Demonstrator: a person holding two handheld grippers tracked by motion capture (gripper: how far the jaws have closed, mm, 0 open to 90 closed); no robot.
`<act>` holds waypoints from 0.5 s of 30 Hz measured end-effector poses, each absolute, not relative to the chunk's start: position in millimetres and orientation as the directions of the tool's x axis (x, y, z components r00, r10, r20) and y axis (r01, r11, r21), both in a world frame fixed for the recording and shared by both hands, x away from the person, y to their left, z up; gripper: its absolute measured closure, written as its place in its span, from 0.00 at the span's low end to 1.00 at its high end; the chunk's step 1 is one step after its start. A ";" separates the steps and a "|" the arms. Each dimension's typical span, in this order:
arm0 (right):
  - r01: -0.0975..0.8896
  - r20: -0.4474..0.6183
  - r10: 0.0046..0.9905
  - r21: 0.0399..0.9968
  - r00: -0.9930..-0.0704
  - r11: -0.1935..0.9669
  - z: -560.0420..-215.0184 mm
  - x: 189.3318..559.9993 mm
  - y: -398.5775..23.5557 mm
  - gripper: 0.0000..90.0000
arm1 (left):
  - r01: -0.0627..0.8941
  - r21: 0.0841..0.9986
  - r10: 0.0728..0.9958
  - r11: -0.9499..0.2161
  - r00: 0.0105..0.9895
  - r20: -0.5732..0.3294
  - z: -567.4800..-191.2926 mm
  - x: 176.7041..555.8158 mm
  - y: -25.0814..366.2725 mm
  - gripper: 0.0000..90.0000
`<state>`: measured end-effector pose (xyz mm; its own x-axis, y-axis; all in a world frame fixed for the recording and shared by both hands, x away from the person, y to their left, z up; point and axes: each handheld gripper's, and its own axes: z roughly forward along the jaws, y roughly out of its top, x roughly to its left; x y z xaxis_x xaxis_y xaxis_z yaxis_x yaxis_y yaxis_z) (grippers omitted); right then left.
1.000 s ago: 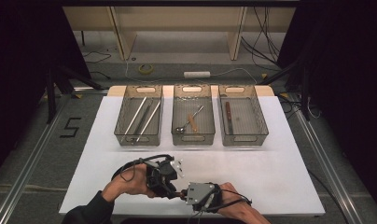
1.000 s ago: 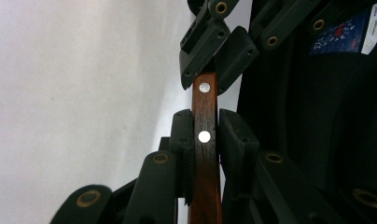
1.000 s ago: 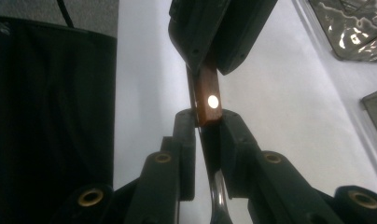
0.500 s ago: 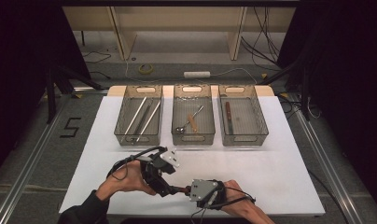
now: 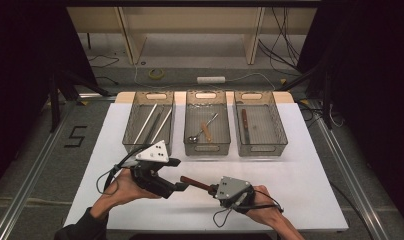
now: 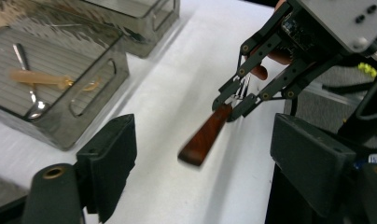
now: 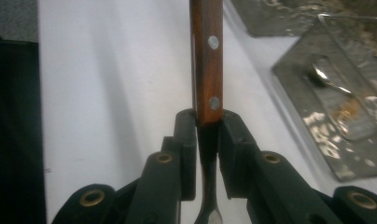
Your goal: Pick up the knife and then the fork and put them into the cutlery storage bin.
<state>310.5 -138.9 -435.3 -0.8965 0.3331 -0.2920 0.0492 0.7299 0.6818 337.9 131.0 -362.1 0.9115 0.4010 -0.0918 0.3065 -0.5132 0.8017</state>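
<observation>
Wood-handled fork [image 6: 206, 135], seemingly, in right tool [image 6: 238, 100]; left tool [image 6: 203, 175] jaws parted.

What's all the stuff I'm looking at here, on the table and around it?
Wooden-handled utensil: 1, reddish-brown handle with metal rivets, held above the near part of the table.
Bins: 3, smoky clear plastic, in a row at the far side of the table.
Long rods: 2, silvery, in the left bin.
Spoon: 1, metal, in the middle bin.
Pale utensil: 1, tan, across the spoon.
Brown-handled utensil: 1, in the right bin.
Table: 1, white.
Tape roll: 1, yellowish, on the floor beyond.
Left gripper: black, jaws just opened, nothing between them.
Right gripper: black, clamped on the wooden-handled utensil.
</observation>
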 end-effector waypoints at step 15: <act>0.251 -0.153 0.577 0.791 -0.802 0.558 -403.1 352.5 -192.7 0.88 | 0.379 0.847 0.513 -0.372 0.845 -0.153 -399.0 336.7 163.0 0.22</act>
